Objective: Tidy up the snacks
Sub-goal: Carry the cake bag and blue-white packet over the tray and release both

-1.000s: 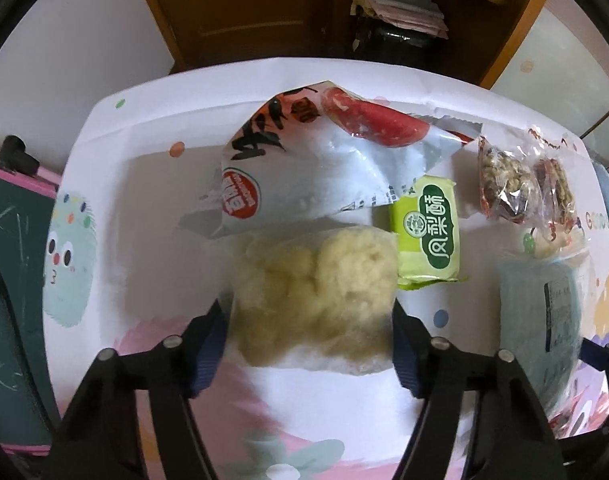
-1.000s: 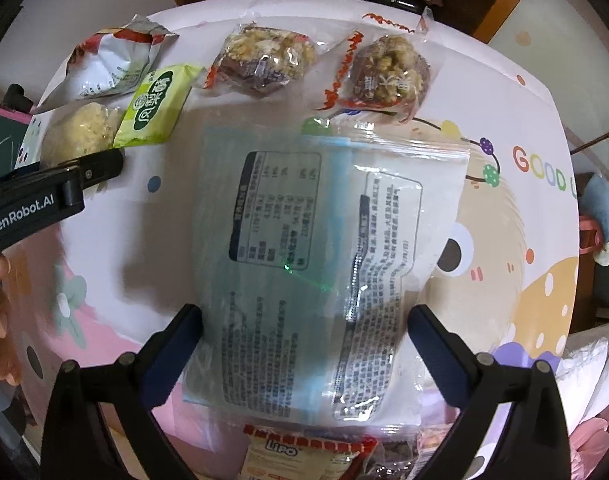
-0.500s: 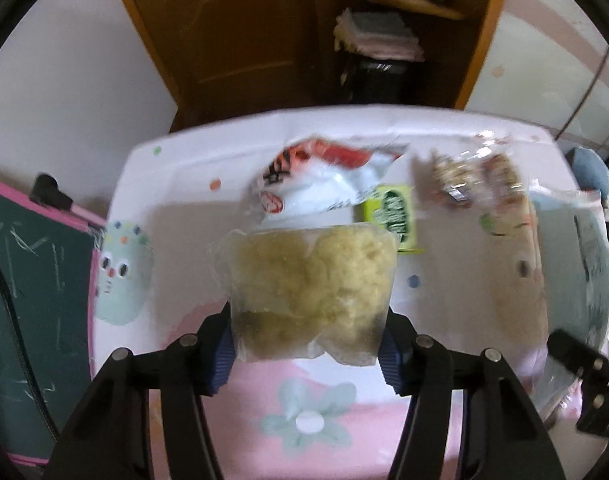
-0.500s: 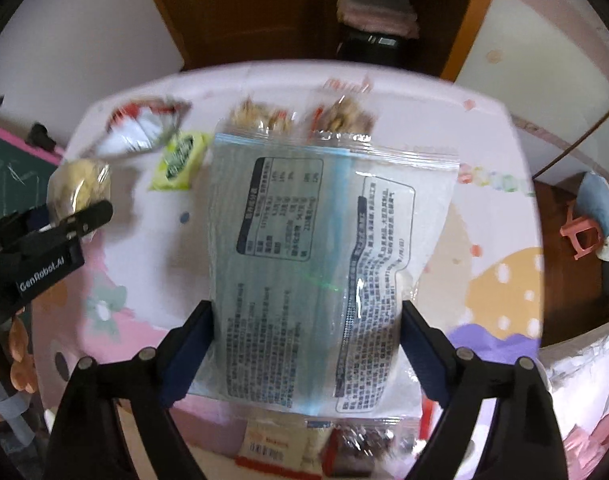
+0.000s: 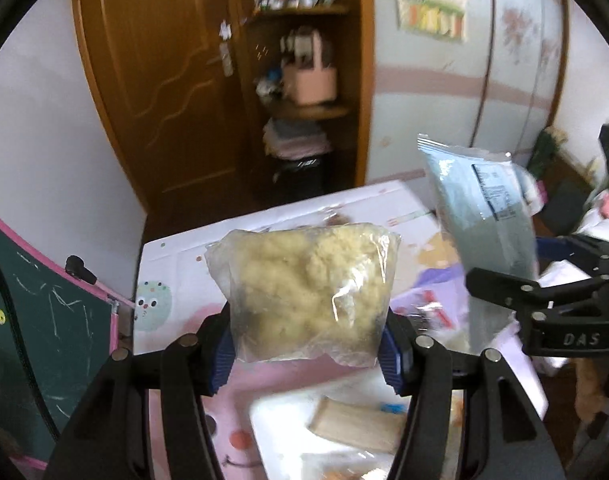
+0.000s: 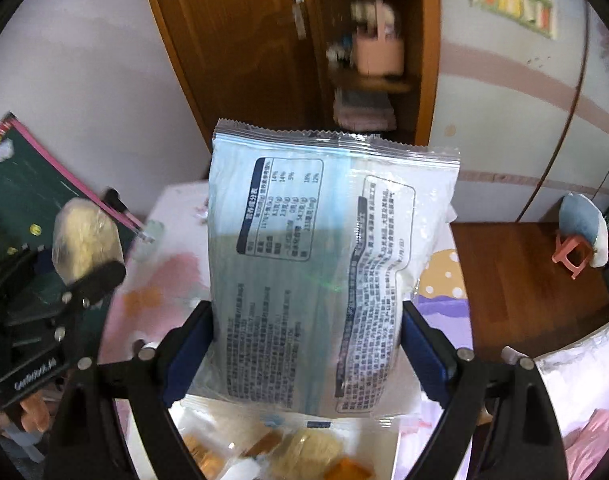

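Left wrist view: left claw (image 5: pixel 308 354) clamped on clear bag of yellow crumbly snack (image 5: pixel 308 294), held above patterned counter (image 5: pixel 176 272) | Right wrist view: right claw (image 6: pixel 306 354) clamped on pale blue snack packet (image 6: pixel 316 272), printed back facing camera, raised over counter (image 6: pixel 164 280).

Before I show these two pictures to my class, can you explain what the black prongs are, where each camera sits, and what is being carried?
No robot here: a person holds a hand tool in each hand, and each tool has a camera looking along its two fingers. In the left tool's picture, the left gripper pinches a clear bag of pale yellow crumbly snack, lifted above the patterned tablecloth. In the right tool's picture, the right gripper pinches a large pale blue packet with printed text. Each tool also shows at the edge of the other's picture. Blurred snack packs lie below.
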`<state>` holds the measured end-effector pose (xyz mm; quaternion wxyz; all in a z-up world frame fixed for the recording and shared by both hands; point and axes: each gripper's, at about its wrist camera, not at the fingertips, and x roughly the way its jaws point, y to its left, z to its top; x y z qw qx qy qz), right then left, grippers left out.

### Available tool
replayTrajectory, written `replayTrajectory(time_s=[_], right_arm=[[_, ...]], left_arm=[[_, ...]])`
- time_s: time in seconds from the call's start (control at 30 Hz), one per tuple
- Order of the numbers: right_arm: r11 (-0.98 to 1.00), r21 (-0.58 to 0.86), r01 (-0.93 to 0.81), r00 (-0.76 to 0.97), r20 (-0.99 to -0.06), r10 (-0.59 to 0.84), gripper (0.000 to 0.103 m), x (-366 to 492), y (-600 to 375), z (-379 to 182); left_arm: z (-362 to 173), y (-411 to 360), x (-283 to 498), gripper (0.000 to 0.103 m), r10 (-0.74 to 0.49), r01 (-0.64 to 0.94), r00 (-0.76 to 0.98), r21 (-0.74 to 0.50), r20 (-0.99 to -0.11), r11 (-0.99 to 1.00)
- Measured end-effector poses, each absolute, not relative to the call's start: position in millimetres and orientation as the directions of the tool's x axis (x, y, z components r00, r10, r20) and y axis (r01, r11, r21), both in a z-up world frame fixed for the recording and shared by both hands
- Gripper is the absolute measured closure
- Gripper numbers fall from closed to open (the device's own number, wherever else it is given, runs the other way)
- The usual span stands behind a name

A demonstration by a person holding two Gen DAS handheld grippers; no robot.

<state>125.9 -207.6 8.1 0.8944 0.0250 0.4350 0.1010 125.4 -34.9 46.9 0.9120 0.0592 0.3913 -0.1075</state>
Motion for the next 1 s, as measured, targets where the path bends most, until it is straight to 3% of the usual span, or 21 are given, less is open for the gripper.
replayTrajectory(time_s=[0.2,0.4,0.53,0.7,1.0], right_arm=[[0.973,0.123,-0.194,0.675,-0.703,0.224,0.013,52,-210,33],[0.963,0.171,-0.208,0.703,-0.658,0.269,0.012,0,-208,17],[0.962,0.182,-0.204,0.691,-0.669,0.273,0.012,-23,-206,-8],[0.968,0.179,-0.178,0.625,-0.739,0.252,0.012,-41,-202,-46],[0.977,0.183,-0.114,0.604,-0.768,0.214,0.012,-37,-212,-56]], left_arm=[[68,-28,61,0.045,-0.22,0.26,0.694,-0.046,-0.686,0.965],[36,-15,10,0.045,-0.269,0.216,0.703,-0.163,-0.658,0.963],[-8,-18,-15,0.045,-0.234,0.184,0.709,-0.146,-0.665,0.972],[-64,-25,-26,0.045,-0.202,0.172,0.614,-0.12,-0.763,0.978],[-74,-29,-25,0.045,-0.19,0.161,0.59,-0.117,-0.784,0.98]])
